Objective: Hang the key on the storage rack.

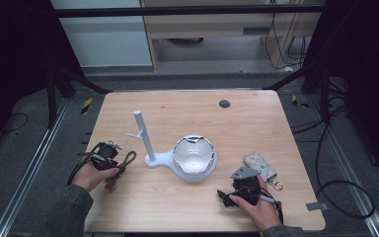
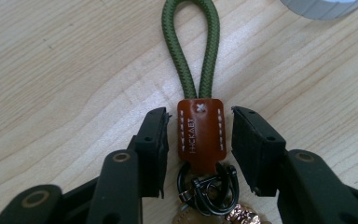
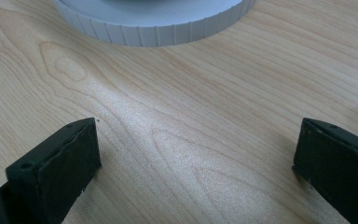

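Observation:
A keychain lies flat on the wooden table at the left: an olive-green cord loop, a brown stitched leather tab and a black metal clasp. In the high view the keychain sits just right of my left hand. My left gripper straddles the leather tab, one pad on each side with a thin gap at both, so it is open. Near the front right, my right gripper rests low over bare wood, and its jaws stand wide apart with nothing between them.
A white stand with an upright post and a side peg rises mid-table, joined to a round ribbed base carrying a shiny bowl. A patterned pouch with a clip lies beside my right hand. A dark round plug marks the far tabletop.

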Demonstrator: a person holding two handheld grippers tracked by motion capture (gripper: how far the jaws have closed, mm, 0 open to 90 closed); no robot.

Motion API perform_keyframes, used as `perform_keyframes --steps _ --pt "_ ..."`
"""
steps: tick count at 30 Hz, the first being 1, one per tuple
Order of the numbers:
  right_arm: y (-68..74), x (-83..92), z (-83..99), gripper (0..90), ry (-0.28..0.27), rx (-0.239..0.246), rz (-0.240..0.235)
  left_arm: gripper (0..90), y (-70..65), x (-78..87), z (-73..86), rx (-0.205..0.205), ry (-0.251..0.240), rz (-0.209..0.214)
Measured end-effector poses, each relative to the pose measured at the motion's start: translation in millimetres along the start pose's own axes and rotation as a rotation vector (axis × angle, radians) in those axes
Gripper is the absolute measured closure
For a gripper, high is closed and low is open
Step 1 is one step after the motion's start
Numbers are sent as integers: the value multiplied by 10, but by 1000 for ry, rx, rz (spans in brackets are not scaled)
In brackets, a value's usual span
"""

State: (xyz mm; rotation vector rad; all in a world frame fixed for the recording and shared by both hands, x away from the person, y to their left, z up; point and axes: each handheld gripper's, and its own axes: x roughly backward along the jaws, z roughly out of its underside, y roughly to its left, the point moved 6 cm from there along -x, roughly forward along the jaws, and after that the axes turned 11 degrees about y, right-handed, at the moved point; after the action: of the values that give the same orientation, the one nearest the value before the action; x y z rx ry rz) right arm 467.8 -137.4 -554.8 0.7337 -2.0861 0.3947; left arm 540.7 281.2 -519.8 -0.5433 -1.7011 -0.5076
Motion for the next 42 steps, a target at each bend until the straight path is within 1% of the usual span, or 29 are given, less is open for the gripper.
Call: perform_keyframes --steps 1,6,8,9,10,12,14,16,18,19,20,21,24,27,28,33,35,36,39,42 --pt "1 0 1 4 0 -2 0 565 -1 -8 -4 -8 8 -5" --pt "1 0 1 4 -2 1 0 591 3 -38 -20 -5 18 -10" --pt "2 1 2 4 -1 2 -1 620 2 -39 -24 -2 18 2" --pt "2 2 3 4 -2 2 -1 655 1 -24 -23 -10 22 -10" --pt "2 2 3 4 -2 2 -1 657 1 -24 -23 -10 22 -10" --pt "2 2 3 3 -2 2 -1 658 -23 2 -17 -16 16 -11" --pt "2 2 3 4 -2 2 -1 659 -31 52 -2 -16 -2 -17" --pt "2 1 3 3 -2 2 -1 660 -34 111 19 -11 -32 -25" --pt "2 2 3 3 -1 2 -1 660 -45 208 71 -11 -77 -27" --pt "2 1 2 2 -1 3 -3 660 -80 276 115 -11 -113 -25" --pt "2 1 2 2 -1 3 -3 660 -80 276 115 -11 -113 -25" --pt "2 0 2 2 -1 3 -2 660 -99 316 145 -17 -128 -24" --pt "3 -1 -2 2 0 -4 -3 660 -150 431 227 -15 -194 -26" --pt "-10 -17 -25 2 1 -6 -2 661 -208 560 299 -13 -271 -25" --pt "-10 -17 -25 2 1 -6 -2 661 -221 591 312 -14 -287 -29" --pt "-36 -49 -68 2 0 -14 4 662 -320 802 359 -20 -403 -60" --pt "-58 -66 -95 2 -1 -18 7 662 -349 891 372 -7 -458 -76" --pt "-58 -66 -95 2 -1 -18 7 662 -349 891 372 -7 -458 -76" --pt "-80 -92 -130 2 0 -29 12 662 -366 951 382 10 -498 -85" --pt "-95 -104 -148 2 2 -31 13 662 -405 1000 381 10 -531 -84"
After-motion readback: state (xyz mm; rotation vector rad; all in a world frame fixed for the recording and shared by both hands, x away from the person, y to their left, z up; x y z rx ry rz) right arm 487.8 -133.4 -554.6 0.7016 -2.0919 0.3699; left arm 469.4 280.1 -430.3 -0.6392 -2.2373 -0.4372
